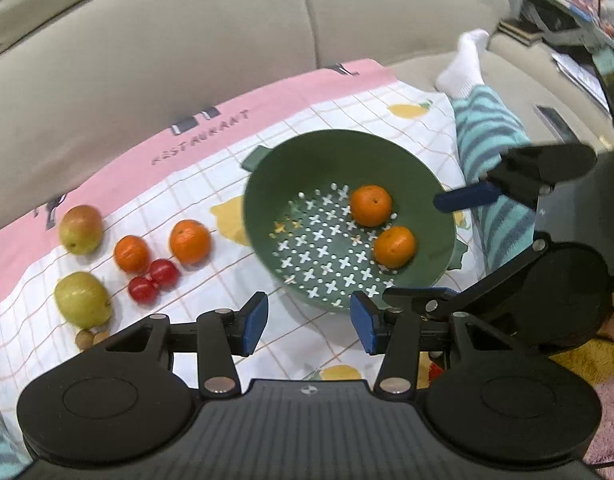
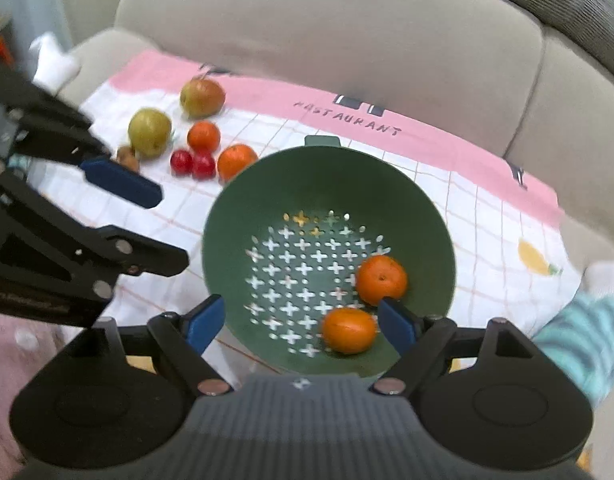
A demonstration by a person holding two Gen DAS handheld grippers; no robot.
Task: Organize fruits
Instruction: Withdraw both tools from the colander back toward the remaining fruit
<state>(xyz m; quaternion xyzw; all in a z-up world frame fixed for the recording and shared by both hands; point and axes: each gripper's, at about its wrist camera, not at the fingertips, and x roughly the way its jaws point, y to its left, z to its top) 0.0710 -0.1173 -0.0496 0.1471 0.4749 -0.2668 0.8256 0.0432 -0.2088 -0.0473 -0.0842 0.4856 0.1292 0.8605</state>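
Both tongs hang empty: left gripper [image 1: 309, 322] half open, right gripper [image 2: 301, 320] spread wide. Green colander [image 1: 419, 168] holds two oranges [image 1: 371, 205] at its 3 o'clock; more fruit [image 1: 189, 241] lies at 9 o'clock on the cloth [image 1: 211, 156]

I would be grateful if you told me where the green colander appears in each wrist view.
Left wrist: green colander sits right of centre, above the gripper's fingers.
Right wrist: green colander fills the centre.
Shared landmark: the two oranges inside it.
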